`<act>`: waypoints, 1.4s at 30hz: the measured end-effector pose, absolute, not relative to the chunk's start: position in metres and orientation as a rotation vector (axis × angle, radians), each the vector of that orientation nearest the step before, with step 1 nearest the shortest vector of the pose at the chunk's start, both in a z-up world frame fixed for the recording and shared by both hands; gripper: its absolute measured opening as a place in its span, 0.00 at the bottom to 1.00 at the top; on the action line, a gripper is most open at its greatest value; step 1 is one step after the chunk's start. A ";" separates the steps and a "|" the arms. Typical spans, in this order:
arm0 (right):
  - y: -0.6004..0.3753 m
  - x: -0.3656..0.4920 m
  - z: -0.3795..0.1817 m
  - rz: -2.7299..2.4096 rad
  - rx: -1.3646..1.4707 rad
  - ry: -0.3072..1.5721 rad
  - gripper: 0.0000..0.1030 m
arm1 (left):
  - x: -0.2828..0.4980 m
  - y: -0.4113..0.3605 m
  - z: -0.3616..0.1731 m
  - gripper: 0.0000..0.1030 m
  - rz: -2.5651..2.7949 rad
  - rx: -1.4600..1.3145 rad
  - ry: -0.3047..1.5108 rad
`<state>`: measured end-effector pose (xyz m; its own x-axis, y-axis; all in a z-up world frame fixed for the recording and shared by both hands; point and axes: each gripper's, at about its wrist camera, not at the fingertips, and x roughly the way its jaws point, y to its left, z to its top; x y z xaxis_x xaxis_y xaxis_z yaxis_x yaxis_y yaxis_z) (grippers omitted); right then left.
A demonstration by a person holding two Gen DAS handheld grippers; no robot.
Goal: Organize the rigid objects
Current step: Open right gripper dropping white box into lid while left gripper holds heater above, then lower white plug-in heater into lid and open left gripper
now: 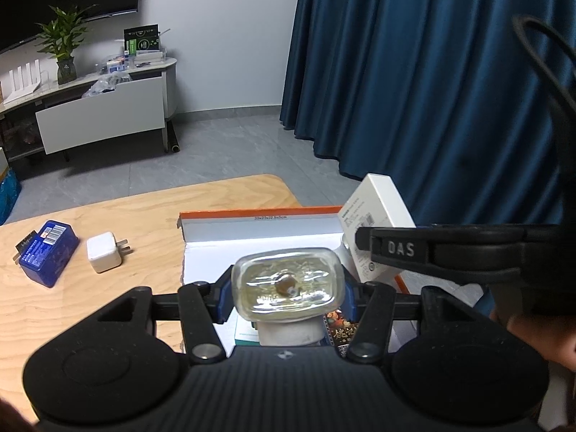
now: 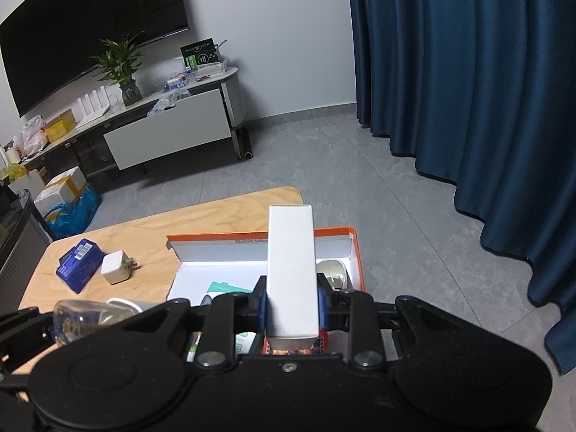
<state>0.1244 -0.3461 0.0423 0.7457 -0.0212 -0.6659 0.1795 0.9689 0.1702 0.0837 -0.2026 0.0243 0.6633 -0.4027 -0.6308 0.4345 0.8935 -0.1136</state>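
My left gripper (image 1: 286, 293) is shut on a clear glass bottle (image 1: 286, 284) with a white cap, held bottom-forward above the open orange-rimmed white box (image 1: 259, 228). My right gripper (image 2: 292, 306) is shut on a tall white carton (image 2: 291, 270), held above the same box (image 2: 354, 252). The carton (image 1: 374, 208) and the right gripper's black finger show at the right of the left wrist view. The bottle (image 2: 90, 318) shows at the lower left of the right wrist view. A blue tin (image 1: 46, 252) and a white charger plug (image 1: 104, 252) lie on the wooden table (image 1: 144, 208) left of the box.
Inside the box are a teal-and-white packet (image 2: 226, 288), a silvery mouse-like object (image 2: 333, 270) and a printed card pack (image 1: 340, 331). The tin (image 2: 79, 264) and plug (image 2: 117, 270) sit near the table's left side. A TV stand, plant and blue curtain stand beyond the table.
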 end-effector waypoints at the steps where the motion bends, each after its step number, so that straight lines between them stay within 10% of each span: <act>1: -0.345 0.128 0.043 -0.108 0.230 0.726 0.31 | 0.084 -0.203 0.024 0.54 -0.474 0.049 0.702; 8: -0.349 0.146 0.039 -0.092 0.233 0.730 0.33 | 0.089 -0.202 0.022 0.54 -0.471 0.044 0.709; 11: -0.351 0.148 0.040 -0.111 0.222 0.713 0.57 | 0.090 -0.204 0.021 0.54 -0.475 0.045 0.709; 29: -0.360 0.112 0.063 -0.216 0.176 0.632 0.63 | 0.094 -0.224 0.017 0.55 -0.560 0.037 0.728; 42: -0.335 0.108 0.066 -0.180 0.177 0.638 0.71 | 0.095 -0.187 0.028 0.75 -0.461 0.018 0.689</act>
